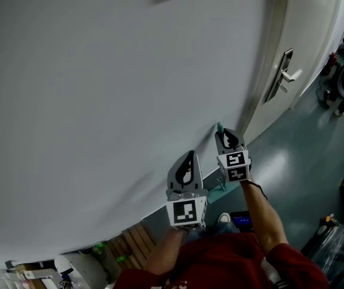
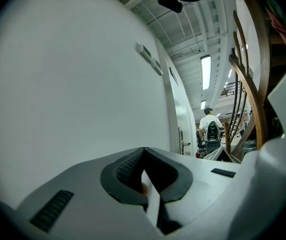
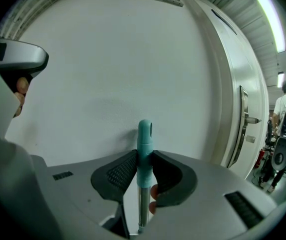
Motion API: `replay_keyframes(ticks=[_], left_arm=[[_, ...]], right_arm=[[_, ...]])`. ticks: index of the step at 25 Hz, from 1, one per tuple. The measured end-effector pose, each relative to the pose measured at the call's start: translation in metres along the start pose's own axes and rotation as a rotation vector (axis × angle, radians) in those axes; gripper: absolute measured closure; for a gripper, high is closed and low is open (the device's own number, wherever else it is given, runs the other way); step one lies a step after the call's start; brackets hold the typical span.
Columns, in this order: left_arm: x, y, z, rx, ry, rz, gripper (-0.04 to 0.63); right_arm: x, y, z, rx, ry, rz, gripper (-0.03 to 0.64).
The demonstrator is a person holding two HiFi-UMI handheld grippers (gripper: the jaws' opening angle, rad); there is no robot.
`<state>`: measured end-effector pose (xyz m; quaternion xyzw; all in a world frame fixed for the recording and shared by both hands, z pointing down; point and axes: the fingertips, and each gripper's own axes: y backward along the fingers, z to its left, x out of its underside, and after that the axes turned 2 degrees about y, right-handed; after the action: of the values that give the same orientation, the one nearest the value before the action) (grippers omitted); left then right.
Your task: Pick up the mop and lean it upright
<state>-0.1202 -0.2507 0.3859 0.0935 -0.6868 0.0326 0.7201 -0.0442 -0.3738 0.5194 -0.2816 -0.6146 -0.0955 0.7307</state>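
Note:
The mop handle (image 3: 144, 149) is a metal shaft with a teal grip, and it stands upright close to the white wall (image 3: 108, 74). My right gripper (image 3: 144, 158) is shut on the teal grip, whose rounded tip sticks up above the pads. In the head view the teal tip (image 1: 219, 127) pokes out past the right gripper (image 1: 227, 138), next to the wall. The mop's head is hidden below. My left gripper (image 1: 188, 156) hovers beside it on the left, apart from the mop. Its jaws (image 2: 143, 151) meet with nothing between them.
A white door with a lever handle (image 1: 283, 77) stands right of the wall (image 1: 100, 89). Wooden slats (image 1: 133, 242) lie at the lower left. A wooden stair rail (image 2: 248, 84) rises on the right, and a person (image 3: 285, 109) stands far down the corridor.

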Motion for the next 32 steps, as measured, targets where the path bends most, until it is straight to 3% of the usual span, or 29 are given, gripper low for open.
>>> replay_keyframes(ticks=[10,20,32], left_arm=[[0.006,-0.004,-0.005,0.01,0.015,0.008,0.582],[0.017,-0.01,-0.012,0.013,0.0,0.021,0.581],[0.016,-0.013,-0.016,0.018,0.008,0.01,0.581]], right_arm=[[0.004,0.057,0.006,0.029,-0.026,-0.029,0.509],[0.021,0.102,0.001,0.065,0.02,-0.093,0.509],[0.012,0.112,0.0,0.065,-0.025,-0.045,0.509]])
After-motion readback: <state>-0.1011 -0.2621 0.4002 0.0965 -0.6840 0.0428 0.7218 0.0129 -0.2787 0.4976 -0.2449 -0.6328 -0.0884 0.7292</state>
